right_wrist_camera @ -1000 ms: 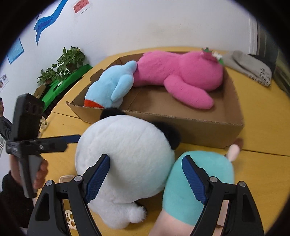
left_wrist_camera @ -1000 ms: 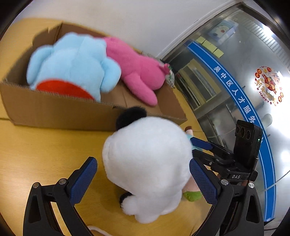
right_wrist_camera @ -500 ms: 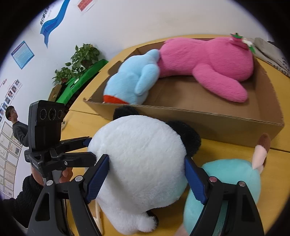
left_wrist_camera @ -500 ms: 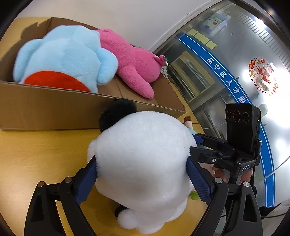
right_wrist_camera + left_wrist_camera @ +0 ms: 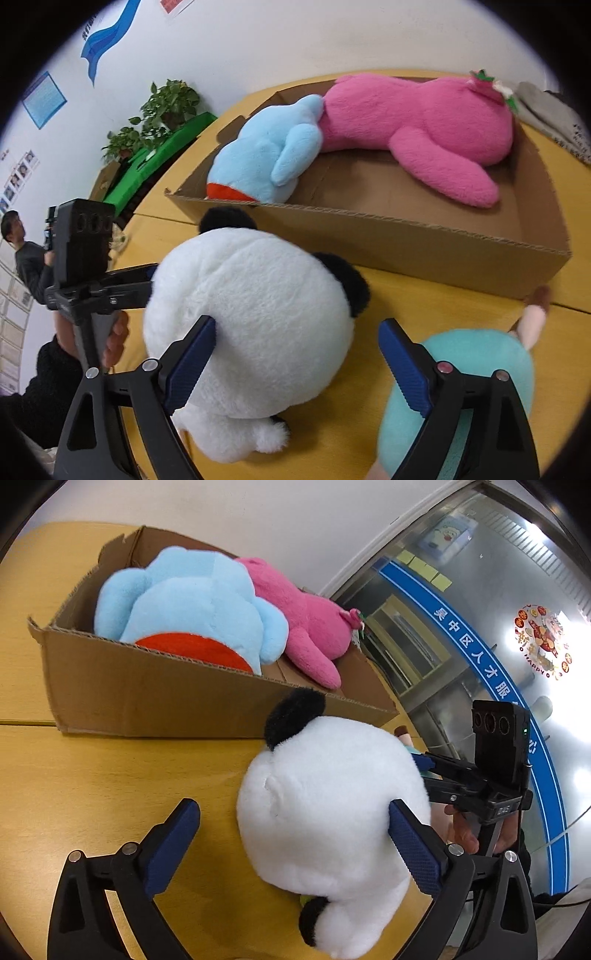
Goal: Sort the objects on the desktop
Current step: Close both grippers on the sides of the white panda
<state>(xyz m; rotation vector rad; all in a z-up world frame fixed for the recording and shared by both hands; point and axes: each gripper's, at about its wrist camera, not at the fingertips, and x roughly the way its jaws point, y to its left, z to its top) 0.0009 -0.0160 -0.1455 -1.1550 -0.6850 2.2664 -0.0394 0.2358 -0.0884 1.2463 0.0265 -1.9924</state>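
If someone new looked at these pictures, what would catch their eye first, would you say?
The big white plush panda with black ears sits on the yellow wooden table, with both grippers' jaws around it. Behind it, the open brown cardboard box holds a light-blue plush toy and a pink plush toy.

A plain white wall [image 5: 332, 33] is being seen behind the yellow wooden counter [image 5: 92, 782]. A glass partition with a blue lettered band [image 5: 491, 672] is being lit brightly from behind. Leafy green potted plants [image 5: 166, 103] are being kept beside the wall, under a blue wave-shaped wall sticker [image 5: 107, 35].
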